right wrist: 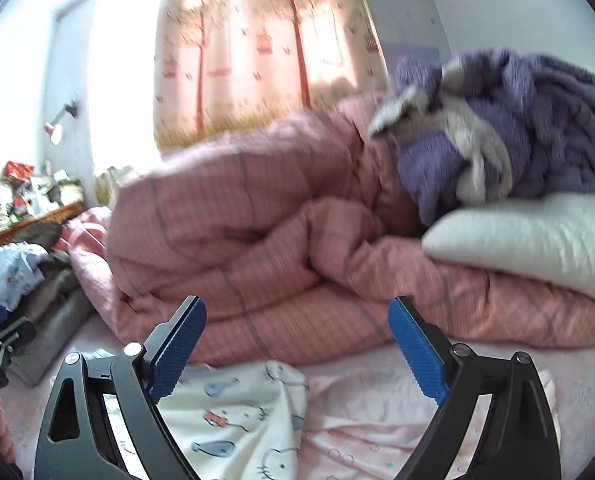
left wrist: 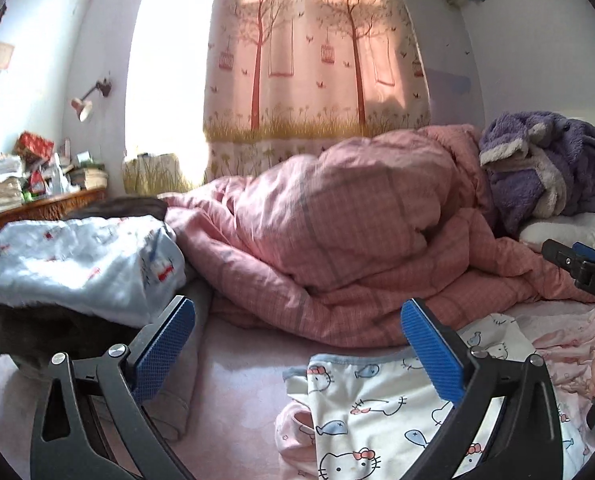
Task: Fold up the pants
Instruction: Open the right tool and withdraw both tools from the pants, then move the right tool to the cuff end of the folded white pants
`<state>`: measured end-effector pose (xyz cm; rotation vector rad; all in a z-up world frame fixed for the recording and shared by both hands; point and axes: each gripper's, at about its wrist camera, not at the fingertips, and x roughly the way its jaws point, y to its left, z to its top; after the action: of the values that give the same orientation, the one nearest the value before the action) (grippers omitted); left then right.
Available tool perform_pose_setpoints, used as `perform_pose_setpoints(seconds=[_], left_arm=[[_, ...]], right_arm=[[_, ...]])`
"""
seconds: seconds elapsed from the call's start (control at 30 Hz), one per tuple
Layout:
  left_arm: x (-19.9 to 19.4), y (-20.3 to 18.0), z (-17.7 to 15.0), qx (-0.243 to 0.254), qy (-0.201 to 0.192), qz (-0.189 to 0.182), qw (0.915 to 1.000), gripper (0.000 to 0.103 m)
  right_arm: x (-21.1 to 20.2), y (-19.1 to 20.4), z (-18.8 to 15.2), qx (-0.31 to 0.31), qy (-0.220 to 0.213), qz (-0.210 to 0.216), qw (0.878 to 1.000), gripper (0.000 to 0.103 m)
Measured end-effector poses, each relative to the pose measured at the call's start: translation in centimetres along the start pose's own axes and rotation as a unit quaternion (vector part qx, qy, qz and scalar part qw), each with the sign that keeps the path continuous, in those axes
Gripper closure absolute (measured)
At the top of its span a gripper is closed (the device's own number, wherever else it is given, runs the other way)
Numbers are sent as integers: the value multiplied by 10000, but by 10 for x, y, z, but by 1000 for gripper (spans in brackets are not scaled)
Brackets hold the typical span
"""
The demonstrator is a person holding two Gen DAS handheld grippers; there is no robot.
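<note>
The pants [left wrist: 361,420] lie on the bed below both claws; left gripper [left wrist: 297,348] and right gripper [right wrist: 297,348] hover nearly level, spread wide, pinching nothing

Sunny little bedroom, pretty lived-in

Daylight pours through a curtain [left wrist: 317,60] printed with pink trees and birdcages, with pale walls [left wrist: 537,48] either side. A pink lamp [left wrist: 83,106] hangs off the left wall above a wooden desk [left wrist: 45,206] stacked with clutter, and a crumpled pink checked duvet [left wrist: 357,232] covers the bed.
</note>
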<state>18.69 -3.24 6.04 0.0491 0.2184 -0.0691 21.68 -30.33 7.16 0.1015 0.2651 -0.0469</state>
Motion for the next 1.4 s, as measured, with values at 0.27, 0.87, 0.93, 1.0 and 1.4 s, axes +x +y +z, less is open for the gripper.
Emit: perform_pose_setpoints(seconds=[0.27, 0.87, 0.93, 1.0, 1.4], left_arm=[[-125, 7, -5, 67, -929, -98, 9956, 1], [-308, -2, -63, 282, -588, 85, 9978, 1], [-313, 0, -72, 222, -534, 84, 9983, 1], [-317, 3, -80, 142, -470, 101, 9987, 1], [-311, 9, -110, 37, 77, 144, 9999, 1]], right_arm=[[-85, 3, 5, -188, -615, 395, 9971, 1], [-331, -5, -58, -870, -488, 266, 9947, 1], [-341, -10, -70, -784, -400, 233, 9958, 1], [-348, -14, -80, -705, -300, 238, 9968, 1], [-359, -17, -118, -571, -177, -91, 9982, 1]])
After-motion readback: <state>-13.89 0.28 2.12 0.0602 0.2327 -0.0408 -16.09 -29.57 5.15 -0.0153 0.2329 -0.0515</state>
